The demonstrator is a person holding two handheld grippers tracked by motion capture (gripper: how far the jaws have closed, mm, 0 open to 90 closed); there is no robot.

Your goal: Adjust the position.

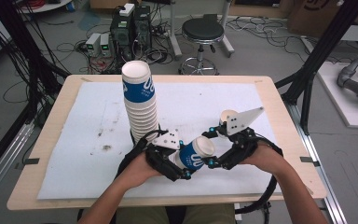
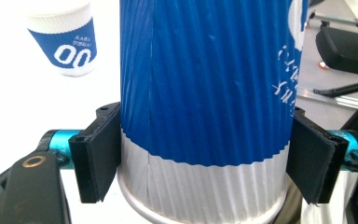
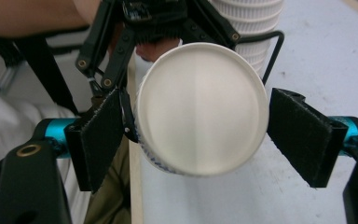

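cup (image 2: 205, 93): ribbed matt paper | table (image 1: 279, 100): pale wood rim | mat (image 1: 98, 116): white, rough, stained

Black two-jaw left gripper (image 1: 179, 163) and right gripper (image 1: 213, 148): matte padded jaws on cyan anodised pivots, brass-ringed screw holes in the black linkage, grey three-cornered drilled plates on top, trailing black cables. Forearms bare; trousers apparently olive.
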